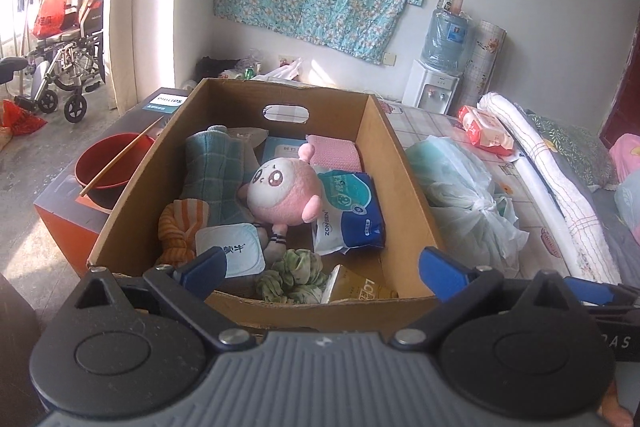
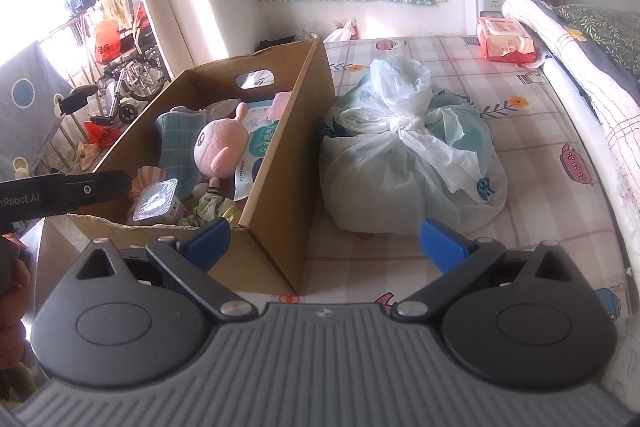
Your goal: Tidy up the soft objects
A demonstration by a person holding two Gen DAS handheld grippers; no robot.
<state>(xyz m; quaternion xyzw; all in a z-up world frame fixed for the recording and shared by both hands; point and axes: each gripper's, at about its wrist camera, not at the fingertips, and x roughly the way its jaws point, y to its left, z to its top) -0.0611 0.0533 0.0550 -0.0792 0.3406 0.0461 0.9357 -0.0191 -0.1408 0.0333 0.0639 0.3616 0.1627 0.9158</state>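
Hovering spread wide and empty, the left gripper (image 1: 322, 273) faces the pink plush toy (image 1: 282, 193) lying straight ahead inside the cardboard box (image 1: 396, 163); the right gripper (image 2: 326, 241), also spread, points beside it.

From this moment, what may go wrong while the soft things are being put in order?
The cardboard box is already crowded, so the pink plush toy on top might tumble out if more is added. The tied plastic bag looks thin and may tear in a pinch. The red bowl with chopsticks beside the box could be knocked.
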